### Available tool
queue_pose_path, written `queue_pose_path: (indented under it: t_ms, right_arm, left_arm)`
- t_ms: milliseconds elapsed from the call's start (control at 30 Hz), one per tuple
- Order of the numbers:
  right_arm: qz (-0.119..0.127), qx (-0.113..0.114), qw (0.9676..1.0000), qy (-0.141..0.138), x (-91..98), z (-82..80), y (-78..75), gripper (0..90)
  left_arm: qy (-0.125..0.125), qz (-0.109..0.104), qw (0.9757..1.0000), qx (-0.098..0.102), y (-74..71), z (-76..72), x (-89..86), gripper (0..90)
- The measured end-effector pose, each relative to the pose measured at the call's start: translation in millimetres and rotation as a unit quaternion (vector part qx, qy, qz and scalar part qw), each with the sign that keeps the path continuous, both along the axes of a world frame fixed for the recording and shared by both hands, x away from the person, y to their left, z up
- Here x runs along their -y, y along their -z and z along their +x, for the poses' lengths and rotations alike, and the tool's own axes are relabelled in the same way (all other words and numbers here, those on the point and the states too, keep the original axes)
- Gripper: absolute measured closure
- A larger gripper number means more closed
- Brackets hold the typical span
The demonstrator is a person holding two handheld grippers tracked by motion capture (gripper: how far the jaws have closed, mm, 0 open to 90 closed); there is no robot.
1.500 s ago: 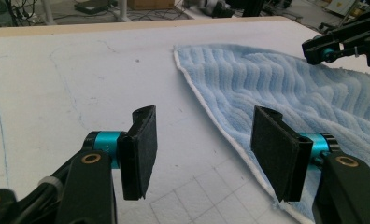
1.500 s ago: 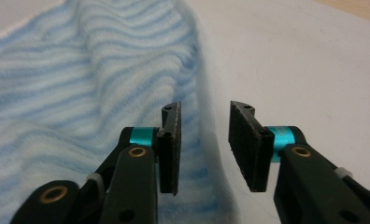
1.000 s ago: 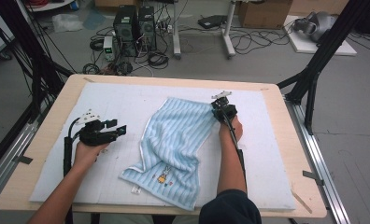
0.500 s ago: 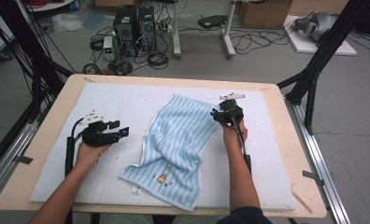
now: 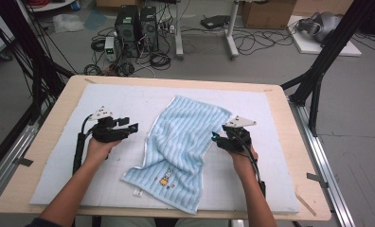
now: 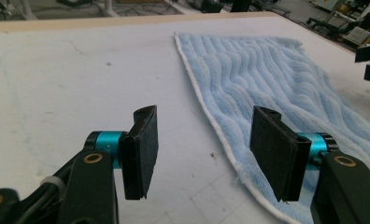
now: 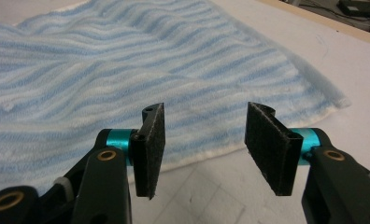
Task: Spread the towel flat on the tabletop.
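Two grippers, one towel, and nothing is gripped right now. The towel (image 5: 183, 149) lies mid-bench on the white mat (image 5: 58, 156), running at a slant from the far right to the near left, with a rumpled fold down its length and a little cartoon patch near the near edge.

Left gripper (image 5: 131, 127) hovers just beside the towel's left edge, jaws spread fairly wide with only bare mat between them. In the left gripper view (image 6: 199, 154) the towel's white hem runs right by the right-hand jaw, and I can't tell if it touches.

Right gripper (image 5: 215, 138) sits at the towel's right edge. Its jaws have just been opening and now stand about halfway apart, nothing between them; in the right gripper view (image 7: 204, 149) the hem lies just past the tips.
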State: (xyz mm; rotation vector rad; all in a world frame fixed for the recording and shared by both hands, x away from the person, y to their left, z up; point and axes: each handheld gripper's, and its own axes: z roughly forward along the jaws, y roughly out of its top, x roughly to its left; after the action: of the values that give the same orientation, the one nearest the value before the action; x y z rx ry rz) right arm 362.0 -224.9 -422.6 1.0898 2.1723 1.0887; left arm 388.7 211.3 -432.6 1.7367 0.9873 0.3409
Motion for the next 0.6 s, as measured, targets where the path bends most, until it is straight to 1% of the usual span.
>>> queue_pose_path:
  t_ms: [33, 67, 167, 200, 233, 300, 367, 400, 433, 467, 500, 600]
  right_arm:
    - [0.001, -0.001, 1.0000, -0.001, 0.9, 0.0, 1.1, 47.6]
    - [0.002, -0.002, 1.0000, 0.000, 2.1, 0.4, 1.6, 47.4]
    - [0.011, 0.000, 0.9999, 0.005, 5.0, 0.7, 1.7, 46.9]
    - [0.011, -0.001, 0.9999, 0.006, 5.1, 0.5, 1.8, 46.8]
    - [0.010, -0.001, 0.9999, 0.004, 5.3, 0.6, 2.1, 46.6]
    - [0.012, -0.001, 0.9999, 0.002, 5.3, 0.9, 2.6, 46.4]
    - [0.014, 0.002, 0.9999, 0.002, 6.0, 1.2, 2.2, 46.0]
    - [0.016, 0.003, 0.9999, 0.002, 6.5, 1.0, 1.8, 45.5]
    - [0.018, 0.004, 0.9998, 0.002, 6.9, 0.9, 1.5, 45.4]
    - [0.019, 0.003, 0.9998, 0.003, 7.4, 0.5, 1.0, 45.2]
    - [0.022, 0.004, 0.9997, 0.003, 8.1, 0.6, 0.9, 45.0]
    - [0.027, 0.003, 0.9996, 0.005, 8.9, 0.4, 1.0, 43.7]
  left_arm:
    - [0.003, 0.005, 1.0000, -0.006, 1.6, 4.2, 4.0, 42.1]
    - [0.005, 0.005, 0.9999, -0.012, 2.8, 8.5, 8.2, 42.0]
    - [0.007, 0.008, 0.9998, -0.018, 2.5, 21.1, 18.7, 41.4]
    - [0.007, 0.008, 0.9998, -0.019, 1.9, 27.2, 23.7, 41.4]
    - [0.008, 0.008, 0.9997, -0.024, 1.5, 32.2, 28.0, 41.3]
    - [0.014, 0.019, 0.9993, -0.029, 0.7, 41.2, 37.0, 41.0]
    - [0.025, 0.029, 0.9987, -0.034, -0.8, 48.7, 46.6, 40.8]
    - [0.027, 0.031, 0.9986, -0.033, -1.8, 52.0, 51.3, 40.8]
    - [0.027, 0.033, 0.9986, -0.032, -2.9, 55.3, 54.9, 40.8]
    - [0.026, 0.030, 0.9987, -0.032, -3.2, 59.4, 59.1, 40.6]
    - [0.026, 0.032, 0.9986, -0.034, -3.3, 61.0, 60.8, 40.6]
    - [0.025, 0.044, 0.9979, -0.041, -1.7, 70.0, 70.6, 39.8]
